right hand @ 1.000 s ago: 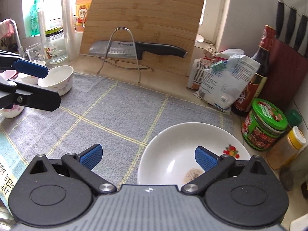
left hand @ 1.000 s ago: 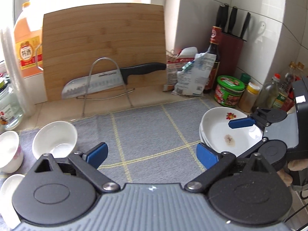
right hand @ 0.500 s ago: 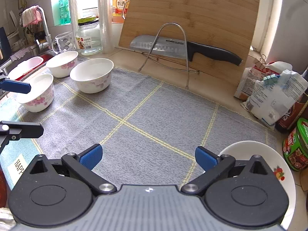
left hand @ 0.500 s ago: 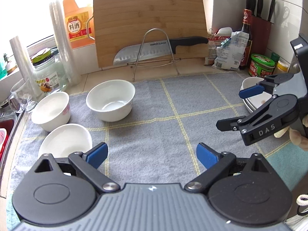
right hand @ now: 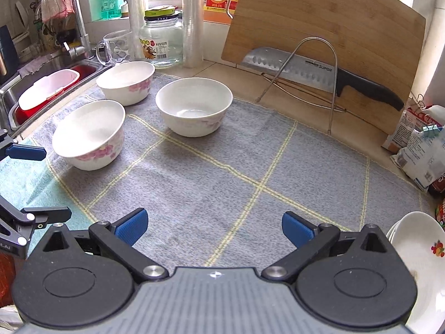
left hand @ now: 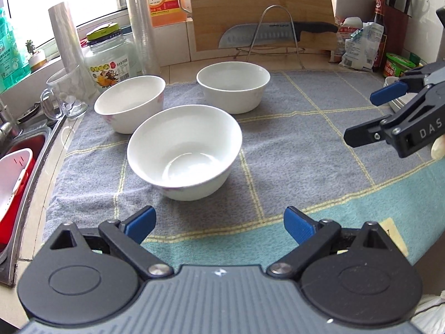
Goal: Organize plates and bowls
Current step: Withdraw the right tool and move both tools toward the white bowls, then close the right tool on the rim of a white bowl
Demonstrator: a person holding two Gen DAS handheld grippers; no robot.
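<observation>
Three white bowls with pink flowers stand on the grey checked mat (left hand: 300,139). The nearest bowl (left hand: 184,150) (right hand: 89,135) sits just ahead of my left gripper (left hand: 219,224), whose jaws are open and empty. Behind it are a left bowl (left hand: 130,103) (right hand: 125,82) and a back bowl (left hand: 233,86) (right hand: 194,105). My right gripper (right hand: 214,226) is open over bare mat, nothing between its blue pads; it also shows at the right of the left wrist view (left hand: 370,117). A stack of white plates (right hand: 417,261) lies at the lower right.
A bamboo cutting board (right hand: 328,36) leans on the wall with a knife (right hand: 314,76) on a wire rack. A glass jar (left hand: 109,58), glass mug (left hand: 66,94) and sink (right hand: 47,89) lie left. Bags and bottles (left hand: 358,44) crowd the right.
Both grippers have swung left across the mat, away from the plates. The three bowls have come into full view and the nearest one now lies just ahead of the left gripper. Both stay open.
</observation>
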